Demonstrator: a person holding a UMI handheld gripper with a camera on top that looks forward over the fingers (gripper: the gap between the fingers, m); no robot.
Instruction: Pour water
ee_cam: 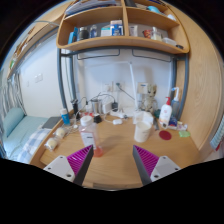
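open tongs [113, 160] (pink pads) over wood desk [115, 165]

A wooden desk [115, 165] fills the lower frame, a wooden shelf [125, 40] hangs top centre on a white wall [130, 75].

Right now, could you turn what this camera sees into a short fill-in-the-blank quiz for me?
1. The gripper holds nothing; its fingers are ____.
2. The pads on the gripper's fingers are coloured ____.
3. The white plastic cup stands on the ____ wooden table.
4. Above the table hangs a wooden ____ carrying small containers.

Missing words: open; pink; light; shelf
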